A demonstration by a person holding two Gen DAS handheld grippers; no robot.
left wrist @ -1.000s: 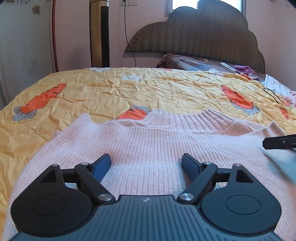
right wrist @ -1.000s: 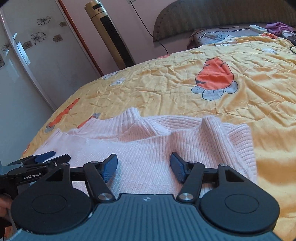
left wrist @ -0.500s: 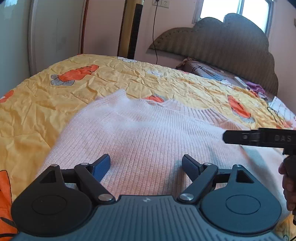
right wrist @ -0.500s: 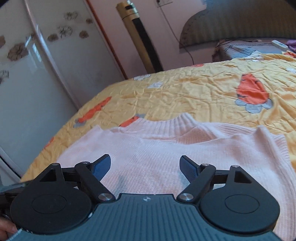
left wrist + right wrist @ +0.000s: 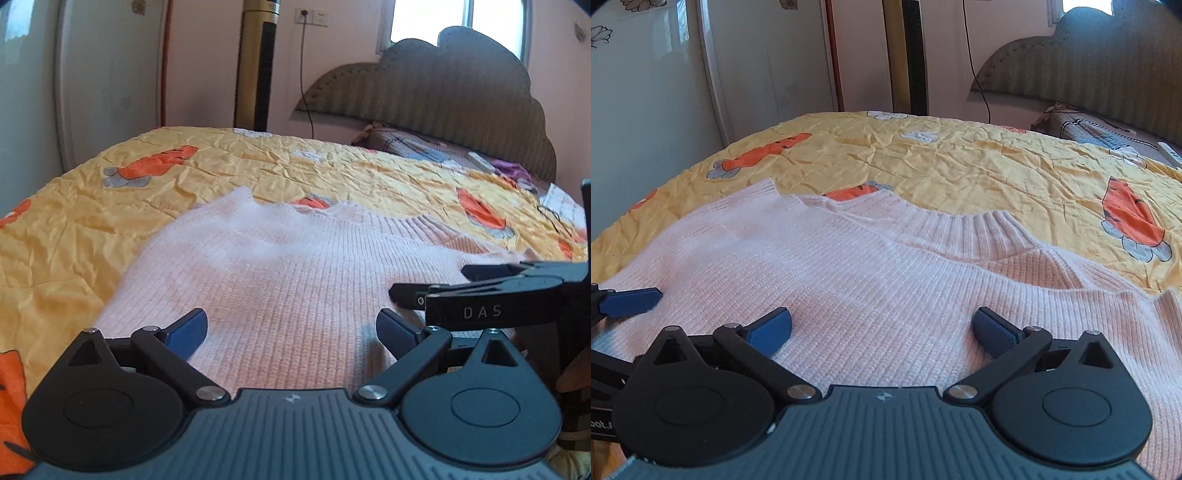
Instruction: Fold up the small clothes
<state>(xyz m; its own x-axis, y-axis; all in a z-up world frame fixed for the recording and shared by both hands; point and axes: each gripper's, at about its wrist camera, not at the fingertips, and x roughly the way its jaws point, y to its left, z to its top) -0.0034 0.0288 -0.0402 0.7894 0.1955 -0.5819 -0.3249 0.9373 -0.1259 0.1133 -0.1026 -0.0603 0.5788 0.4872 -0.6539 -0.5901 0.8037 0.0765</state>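
Where carrot prints cross yellow bedspread [image 5: 92,236], pink knit sweater [image 5: 871,280] spread flat, ribbed collar [image 5: 975,232] toward headboard [image 5: 443,92]. Over near hem, left gripper [image 5: 291,328] and right gripper [image 5: 882,326], both spread wide, gripping nothing. On right gripper's side, "DAS" lettering [image 5: 482,312].

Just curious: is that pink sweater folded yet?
Partly: the sweater lies flat, collar showing, right side doubled over.
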